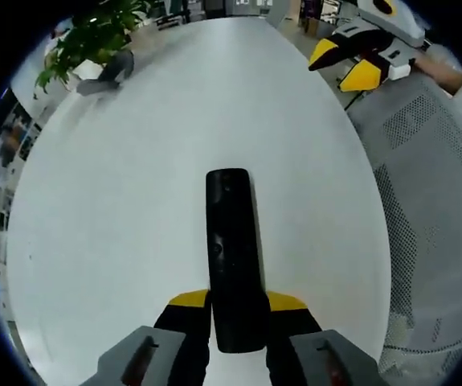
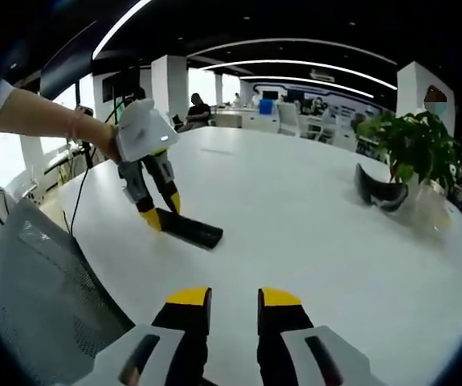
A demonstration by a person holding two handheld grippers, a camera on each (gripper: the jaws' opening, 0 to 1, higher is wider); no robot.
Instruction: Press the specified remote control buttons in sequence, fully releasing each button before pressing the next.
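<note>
A wide white table point(image 1: 134, 201) with a rounded edge carries everything here, and in the right gripper view it point(image 2: 311, 209) runs back toward an open office with white pillars and long ceiling lights. Beside the table stands a grey mesh chair point(image 1: 431, 209), which appears again at the lower left of the right gripper view point(image 2: 38, 281). At the table's far end a leafy green plant point(image 1: 94, 36) sits in a pot, with a dark curved object point(image 1: 106, 72) just beside it; the right gripper view shows the same plant point(image 2: 415, 145) and the dark object point(image 2: 379, 189) near the right edge of the table. The left tool point(image 1: 239, 310) holds the near end of a long black remote point(image 1: 231, 249) between its yellow-tipped jaws, the remote pointing away along the table with its far end low over the surface or resting on it. In the right gripper view a hand point(image 2: 106, 141) carries that left tool point(image 2: 160, 213), which points downward onto the end of the remote point(image 2: 190, 229) lying on the white top. The right tool point(image 2: 235, 299) hovers above bare table, well apart from the remote, its jaws set to a narrow gap with nothing between them. It also appears at the upper right of the left gripper view point(image 1: 343, 68), over the table's edge.
</note>
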